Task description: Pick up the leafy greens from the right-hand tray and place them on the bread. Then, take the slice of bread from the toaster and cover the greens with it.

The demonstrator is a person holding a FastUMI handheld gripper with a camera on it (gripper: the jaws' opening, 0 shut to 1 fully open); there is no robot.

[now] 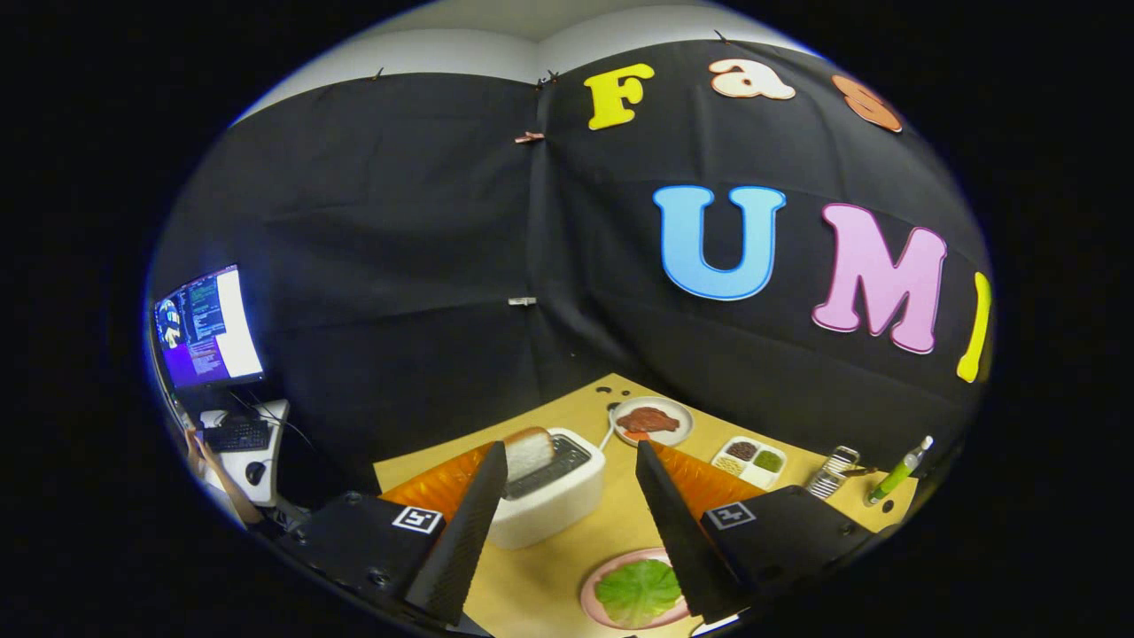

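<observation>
Nearest, in the lower middle of the frame, one pink plate (592, 592) holds a single leafy green (638, 592) lying flat, partly hidden by the right finger, so its long axis cannot be told. The gripper (571, 456) is released, its two fingers spread wide with nothing between them. Just beyond them, one white toaster (549, 501) has one bread slice (529, 452) standing upright in its slot. Two orange trays (438, 487) flank it. Farther right sit one meat plate (653, 420), one divided dish (749, 461) and one green bottle (897, 474).
</observation>
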